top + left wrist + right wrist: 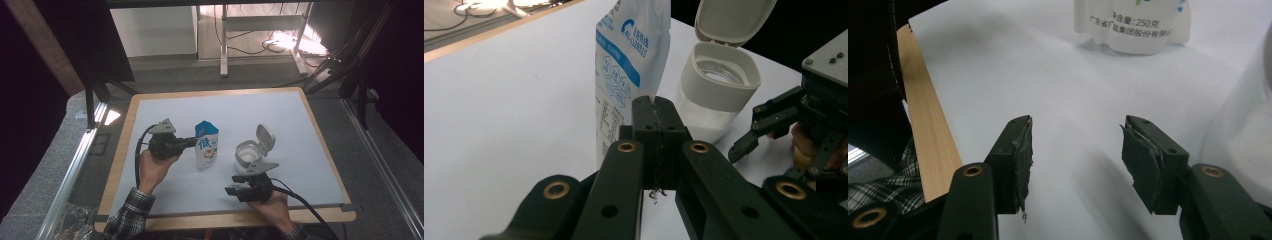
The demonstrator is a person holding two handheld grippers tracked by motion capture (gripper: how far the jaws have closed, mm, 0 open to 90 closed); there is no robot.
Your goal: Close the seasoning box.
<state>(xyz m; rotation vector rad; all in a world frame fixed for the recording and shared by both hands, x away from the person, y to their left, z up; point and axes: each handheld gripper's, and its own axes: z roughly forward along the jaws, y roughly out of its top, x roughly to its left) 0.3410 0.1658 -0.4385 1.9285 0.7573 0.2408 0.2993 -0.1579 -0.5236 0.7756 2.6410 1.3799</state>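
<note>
1. A person's left hand (152, 167) comes in at the left of the high view, in a plaid sleeve (127, 217), and holds the left gripper (192, 142) level, pointing right at the pouch (206, 145)
2. The left gripper's jaws are together, and in its own view (655, 107) they pinch the pouch's (626, 65) thin side seam at their tips
3. The pouch stands upright on the white mat (165, 107), a blue and white bag near the table's middle
4. Right of the pouch, near but apart, stands a white jar (248, 155) with its flip lid (265, 137) hinged up and open; the left gripper view shows the jar (719, 80) just behind the pouch
5. The right gripper (234, 184) sits in front of the jar, near the mat's front edge, held by the right hand (275, 207)
6. Its jaws stand apart with bare mat between them, seen in the right gripper view (1075, 150); the pouch's base (1133, 25) lies beyond, well clear of the pads (1020, 160)
</note>
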